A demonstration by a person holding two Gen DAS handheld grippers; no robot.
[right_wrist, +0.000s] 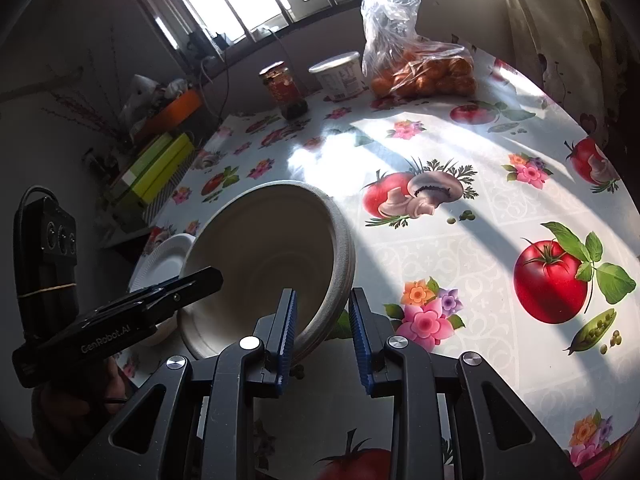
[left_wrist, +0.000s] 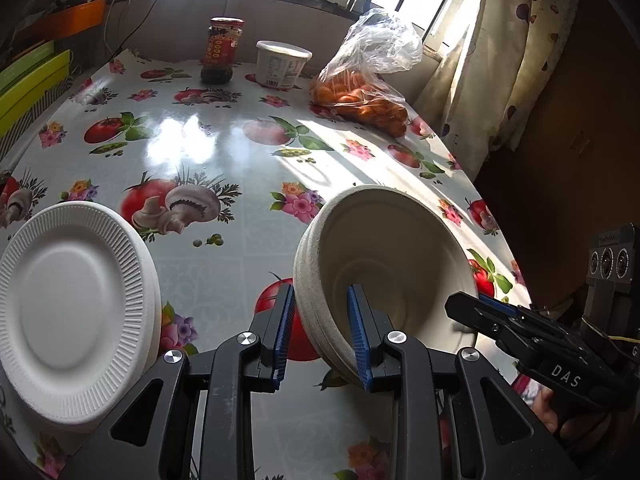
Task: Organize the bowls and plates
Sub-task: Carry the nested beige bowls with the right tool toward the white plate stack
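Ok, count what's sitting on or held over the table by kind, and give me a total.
Bowls: 1, the bowl, gripped at both sides of its rim
Plate stacks: 1, the white plates
Jars: 1, the sauce jar
Tubs: 1, the white tub
Bags: 1, the bag of oranges
Total: 5

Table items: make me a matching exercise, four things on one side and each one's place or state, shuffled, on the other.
1. bowls
2. plate stack
3. red-labelled jar
4. bag of oranges

A. lying flat
B. tilted, rim between gripper fingers
C. upright beside the white tub
D. slumped near the curtain

Pairs: 1-B, 2-A, 3-C, 4-D
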